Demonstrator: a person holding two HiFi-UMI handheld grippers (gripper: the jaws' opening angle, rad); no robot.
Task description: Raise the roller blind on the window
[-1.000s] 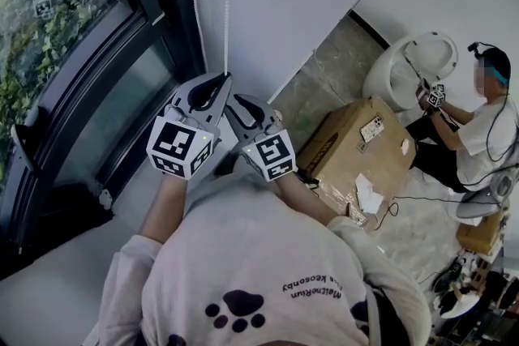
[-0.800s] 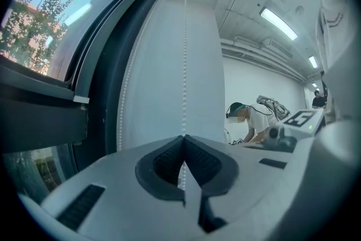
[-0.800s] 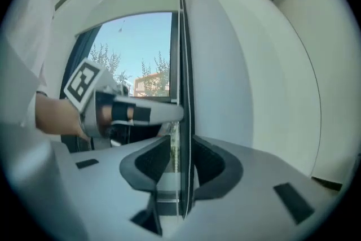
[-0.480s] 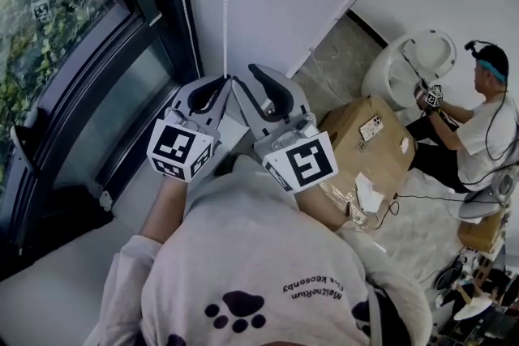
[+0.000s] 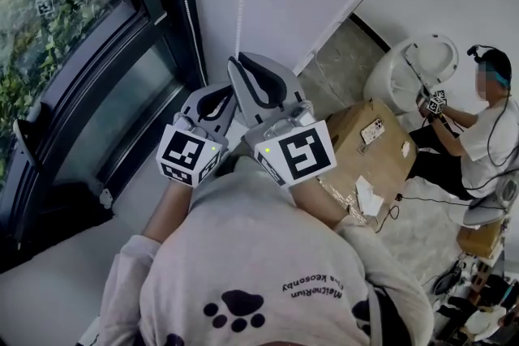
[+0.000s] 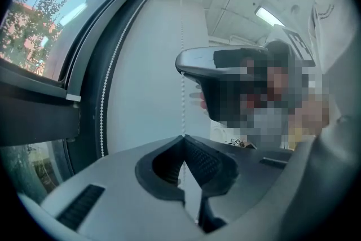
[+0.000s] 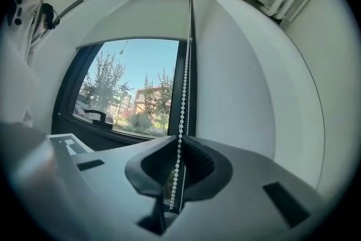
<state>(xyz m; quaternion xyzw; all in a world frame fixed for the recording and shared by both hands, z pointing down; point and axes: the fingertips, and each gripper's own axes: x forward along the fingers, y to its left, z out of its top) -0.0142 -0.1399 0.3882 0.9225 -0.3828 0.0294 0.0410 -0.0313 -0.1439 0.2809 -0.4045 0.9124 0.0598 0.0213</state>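
Jaws of the right gripper (image 5: 236,61) have just closed on the bead chain (image 5: 240,4) of the roller blind (image 7: 135,18), which covers the top of the window (image 5: 57,36). It now grips above the left gripper (image 5: 228,89), clamped lower on the chain. A second ago both sat level.

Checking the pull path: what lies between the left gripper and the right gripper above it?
Only a taut stretch of bead chain, seen in the left gripper view; the right gripper has just been closing its jaws on it.
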